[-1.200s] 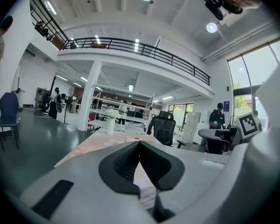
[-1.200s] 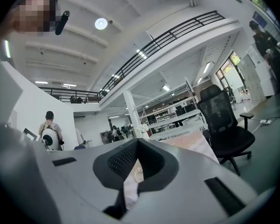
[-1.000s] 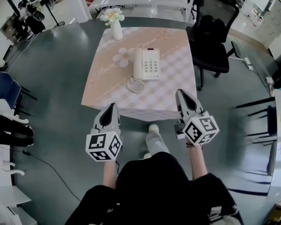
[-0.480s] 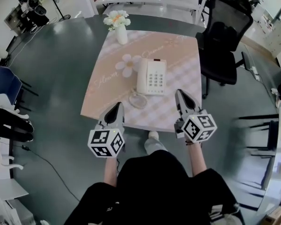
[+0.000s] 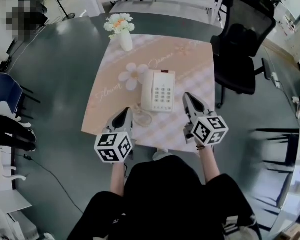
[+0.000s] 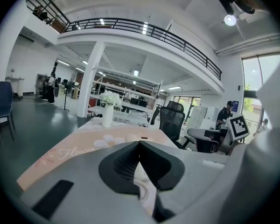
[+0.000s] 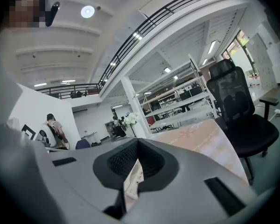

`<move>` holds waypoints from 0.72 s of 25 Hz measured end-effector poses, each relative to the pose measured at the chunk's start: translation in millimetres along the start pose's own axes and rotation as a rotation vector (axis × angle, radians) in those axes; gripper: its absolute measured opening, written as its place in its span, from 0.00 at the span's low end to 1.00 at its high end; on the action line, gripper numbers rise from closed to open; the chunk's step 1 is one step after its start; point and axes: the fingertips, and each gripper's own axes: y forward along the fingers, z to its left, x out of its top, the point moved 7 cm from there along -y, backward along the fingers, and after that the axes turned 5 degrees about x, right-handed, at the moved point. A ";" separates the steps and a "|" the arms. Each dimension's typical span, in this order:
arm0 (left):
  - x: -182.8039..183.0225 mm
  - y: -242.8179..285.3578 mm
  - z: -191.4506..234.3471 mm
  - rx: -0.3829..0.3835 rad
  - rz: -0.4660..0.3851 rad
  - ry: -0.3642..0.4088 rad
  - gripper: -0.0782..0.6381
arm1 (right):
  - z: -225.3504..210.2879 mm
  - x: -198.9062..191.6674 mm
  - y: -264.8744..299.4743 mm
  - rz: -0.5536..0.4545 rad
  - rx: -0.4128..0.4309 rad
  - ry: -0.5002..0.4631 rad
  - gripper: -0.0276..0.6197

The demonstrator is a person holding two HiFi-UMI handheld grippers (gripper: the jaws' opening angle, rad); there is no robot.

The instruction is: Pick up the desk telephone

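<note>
On the pink checked tablecloth (image 5: pixel 190 64), just nearer than its middle, sits the one desk telephone (image 5: pixel 158 91), its coiled cord (image 5: pixel 141 116) looped at its seven o'clock. Two grippers flank it, the left gripper (image 5: pixel 126 112) at seven o'clock and the right gripper (image 5: pixel 186 97) at four o'clock. Each has its jaws pressed together on nothing, and I judge they are placed this way to take the phone from both sides. Elsewhere I count one flower vase (image 5: pixel 125 40) at the cloth's eleven o'clock corner and one black office chair (image 5: pixel 240 49) at its three o'clock.
</note>
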 end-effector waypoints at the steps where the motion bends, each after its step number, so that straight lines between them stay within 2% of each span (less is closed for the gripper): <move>1: 0.5 6.5 -0.4 0.005 0.006 0.001 0.11 | -5.1 1.2 4.1 0.006 0.003 0.002 0.03; 10: -3.3 62.8 -1.1 0.006 0.090 -0.005 0.11 | -49.2 -5.9 44.4 0.120 0.015 -0.040 0.03; 13: -5.9 81.3 2.1 0.007 0.137 -0.039 0.11 | -58.7 -11.6 55.4 0.137 0.007 -0.020 0.03; 18: -13.0 114.0 9.8 0.003 0.196 -0.046 0.11 | -75.5 -26.2 77.0 0.159 -0.023 0.033 0.03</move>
